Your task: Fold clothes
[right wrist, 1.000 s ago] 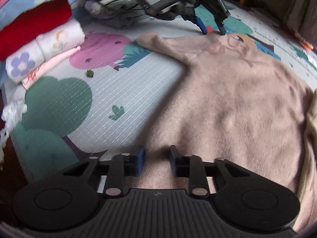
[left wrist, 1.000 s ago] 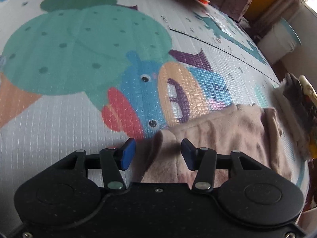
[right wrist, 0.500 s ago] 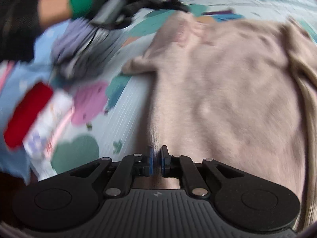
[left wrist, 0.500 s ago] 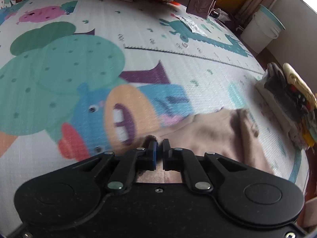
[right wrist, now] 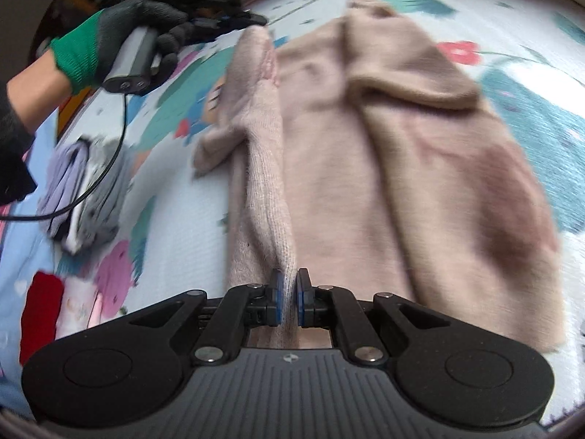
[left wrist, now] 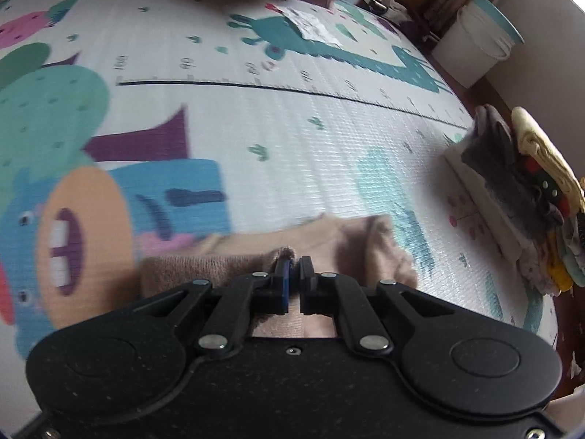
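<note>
Beige fuzzy knit sweater [right wrist: 384, 168], my right gripper [right wrist: 289, 294] and left gripper [left wrist: 294, 278] both pinching its edge, gloved hand [right wrist: 120, 36] showing at ten o'clock only in right view.

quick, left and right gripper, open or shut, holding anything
left gripper: shut on the beige sweater, near its shoulder.
right gripper: shut on the sweater's hem edge.

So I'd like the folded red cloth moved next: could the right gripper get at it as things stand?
Probably not yet. The right gripper is shut on the beige knitted sweater. The folded red cloth lies uncovered on the patterned play mat off to its side, so it must let go first.
</note>
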Available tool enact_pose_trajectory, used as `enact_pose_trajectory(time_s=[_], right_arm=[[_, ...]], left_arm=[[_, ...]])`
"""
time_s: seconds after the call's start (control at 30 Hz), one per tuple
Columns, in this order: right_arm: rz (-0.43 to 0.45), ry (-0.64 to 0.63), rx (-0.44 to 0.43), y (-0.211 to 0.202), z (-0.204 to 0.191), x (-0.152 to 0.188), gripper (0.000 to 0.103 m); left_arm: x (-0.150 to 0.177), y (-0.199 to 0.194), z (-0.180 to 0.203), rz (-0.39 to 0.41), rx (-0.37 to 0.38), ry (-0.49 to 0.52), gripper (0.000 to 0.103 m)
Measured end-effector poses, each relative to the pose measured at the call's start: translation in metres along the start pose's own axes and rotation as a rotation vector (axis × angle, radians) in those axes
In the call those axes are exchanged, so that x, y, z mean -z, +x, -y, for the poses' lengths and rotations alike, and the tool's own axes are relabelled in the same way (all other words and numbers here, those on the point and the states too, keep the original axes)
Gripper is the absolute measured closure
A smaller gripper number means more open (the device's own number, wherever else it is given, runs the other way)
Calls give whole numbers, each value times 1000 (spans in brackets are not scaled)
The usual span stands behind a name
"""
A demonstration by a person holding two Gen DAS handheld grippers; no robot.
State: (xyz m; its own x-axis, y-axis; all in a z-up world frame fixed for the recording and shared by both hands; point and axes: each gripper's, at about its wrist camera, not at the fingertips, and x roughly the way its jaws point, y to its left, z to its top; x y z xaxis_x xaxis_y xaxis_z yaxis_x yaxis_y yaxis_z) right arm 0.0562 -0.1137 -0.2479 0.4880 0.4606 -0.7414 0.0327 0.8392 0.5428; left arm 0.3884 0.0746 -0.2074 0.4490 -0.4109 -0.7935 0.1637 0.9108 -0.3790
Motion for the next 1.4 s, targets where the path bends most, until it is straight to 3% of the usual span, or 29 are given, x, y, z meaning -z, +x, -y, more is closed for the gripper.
enact_pose_trajectory(time_s=[0.17, 0.27, 0.37, 0.47, 0.57, 0.73, 0.83, 0.9, 0.93, 0.97, 1.07, 1.33, 1.4], right_arm=[[0, 20, 49, 4, 19, -2, 94], [15, -9, 80, 4, 18, -4, 92], [57, -31, 66, -3, 17, -5, 86], [97, -56, 59, -10, 16, -8, 77], [106, -66, 66, -11, 14, -8, 69], [53, -86, 81, -1, 5, 0, 54], [17, -126, 110, 9, -1, 5, 57], [-8, -160, 120, 16, -4, 6, 83], [-21, -176, 128, 18, -4, 6, 90], [-21, -185, 140, 19, -3, 5, 90], [-8, -179, 157, 13, 3, 5, 90], [13, -128, 91, 10, 17, 5, 86], [-4, -157, 98, 13, 15, 3, 91]], left_arm=[[8, 32, 13, 16, 2, 50, 100], [2, 12, -13, 81, 99, -17, 70], [-8, -31, -56, 178, 93, -67, 70], [-9, -65, -89, 233, -4, -12, 70], [1, -75, -109, 218, -30, 11, 70], [22, -61, -93, 162, 11, 176, 70], [31, -43, -66, 126, 41, 305, 70], [39, -28, -52, 88, 26, 379, 70], [43, -20, -47, 61, 3, 407, 70], [47, -12, -43, 34, -20, 435, 70], [51, -16, -43, 25, 29, 437, 69], [63, -32, -53, 19, 63, 414, 60], [67, -28, -52, 3, 54, 414, 60]])
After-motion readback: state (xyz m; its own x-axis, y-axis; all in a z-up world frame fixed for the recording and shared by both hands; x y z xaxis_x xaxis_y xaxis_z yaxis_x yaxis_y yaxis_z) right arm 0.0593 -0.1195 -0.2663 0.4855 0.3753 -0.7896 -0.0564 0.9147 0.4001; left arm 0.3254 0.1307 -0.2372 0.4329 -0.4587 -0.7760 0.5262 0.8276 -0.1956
